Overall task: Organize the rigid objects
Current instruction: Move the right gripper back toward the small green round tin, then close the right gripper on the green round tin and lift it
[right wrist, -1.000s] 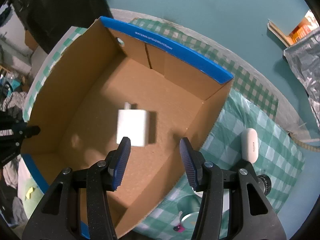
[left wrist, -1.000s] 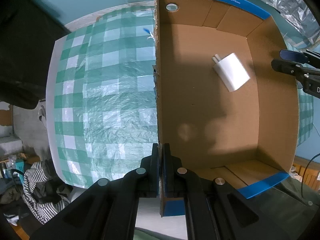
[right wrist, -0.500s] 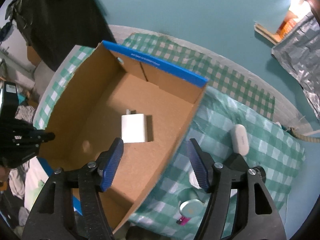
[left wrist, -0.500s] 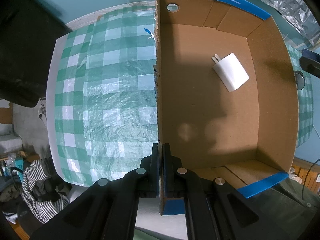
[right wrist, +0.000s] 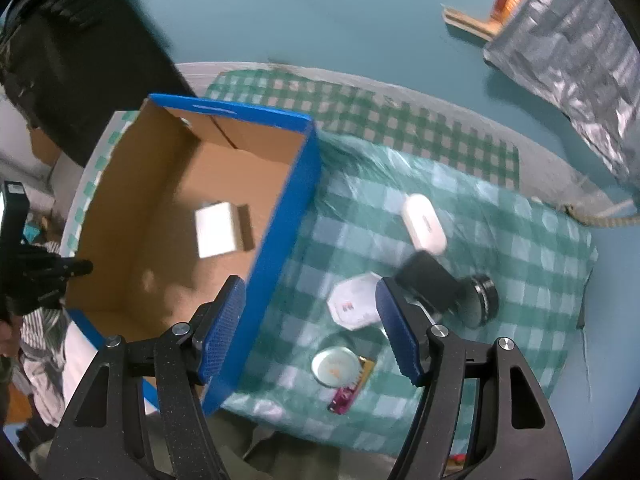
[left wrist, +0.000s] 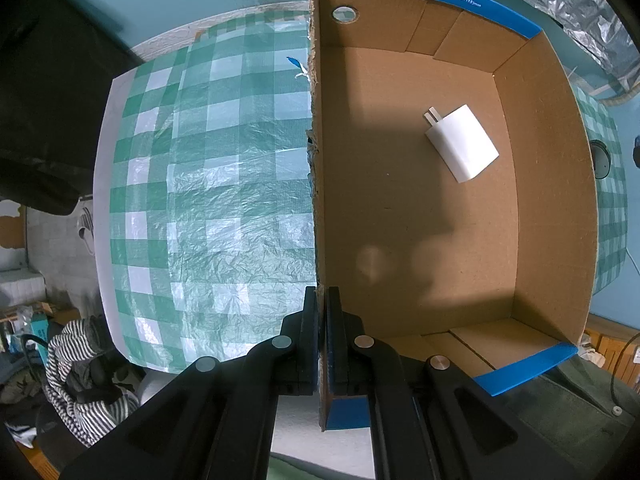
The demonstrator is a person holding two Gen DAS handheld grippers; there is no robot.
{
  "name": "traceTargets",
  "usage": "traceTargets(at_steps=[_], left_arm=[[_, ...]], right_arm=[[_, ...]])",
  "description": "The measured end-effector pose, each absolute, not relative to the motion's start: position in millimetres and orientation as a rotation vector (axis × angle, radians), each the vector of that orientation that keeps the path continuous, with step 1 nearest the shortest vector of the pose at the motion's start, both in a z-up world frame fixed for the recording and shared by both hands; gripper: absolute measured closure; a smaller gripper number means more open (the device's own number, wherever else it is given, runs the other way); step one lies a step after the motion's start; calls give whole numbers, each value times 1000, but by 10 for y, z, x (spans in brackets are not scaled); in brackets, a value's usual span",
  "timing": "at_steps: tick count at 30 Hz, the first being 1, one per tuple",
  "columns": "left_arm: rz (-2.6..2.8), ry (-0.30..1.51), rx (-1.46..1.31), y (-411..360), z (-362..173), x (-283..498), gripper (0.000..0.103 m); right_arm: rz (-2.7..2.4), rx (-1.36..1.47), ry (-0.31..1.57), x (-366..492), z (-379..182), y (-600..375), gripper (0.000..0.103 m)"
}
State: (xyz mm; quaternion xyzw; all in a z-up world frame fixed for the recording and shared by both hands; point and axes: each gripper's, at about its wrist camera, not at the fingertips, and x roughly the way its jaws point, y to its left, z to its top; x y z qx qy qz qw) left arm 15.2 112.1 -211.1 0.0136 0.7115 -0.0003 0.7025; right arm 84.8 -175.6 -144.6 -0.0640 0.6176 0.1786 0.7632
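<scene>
A blue-edged cardboard box (left wrist: pixel 552 216) stands on the green checked tablecloth, with a white charger (left wrist: pixel 462 143) lying on its floor. My left gripper (left wrist: pixel 321 300) is shut on the box's left wall. The box (right wrist: pixel 280 216) and charger (right wrist: pixel 216 230) also show in the right wrist view. My right gripper (right wrist: pixel 310 322) is open and empty, above the cloth just right of the box. Near it lie a white oval case (right wrist: pixel 423 222), a black block (right wrist: pixel 430 280), a black lens (right wrist: pixel 482 300), a white octagonal piece (right wrist: pixel 354 300), a round lid (right wrist: pixel 334 366) and a small magenta item (right wrist: pixel 342 400).
The checked cloth (left wrist: pixel 216 200) spreads left of the box to the table's edge. A silver foil bag (right wrist: pixel 568 52) sits at the far right. Striped clothing (left wrist: pixel 80 372) lies below the table's left edge. A rope (right wrist: pixel 600 216) lies at the cloth's right edge.
My right gripper has pulled up and to the right, out of the box and over the loose objects on the cloth. The left gripper, box and charger have not moved.
</scene>
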Motion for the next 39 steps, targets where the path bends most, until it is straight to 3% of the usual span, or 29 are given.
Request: traceTargets(at_steps=[39], left_arm=[[-3,1588,36,1112,-2105,154,100]], right_arm=[[330,-235,1572,448,-2570,-1989,35]])
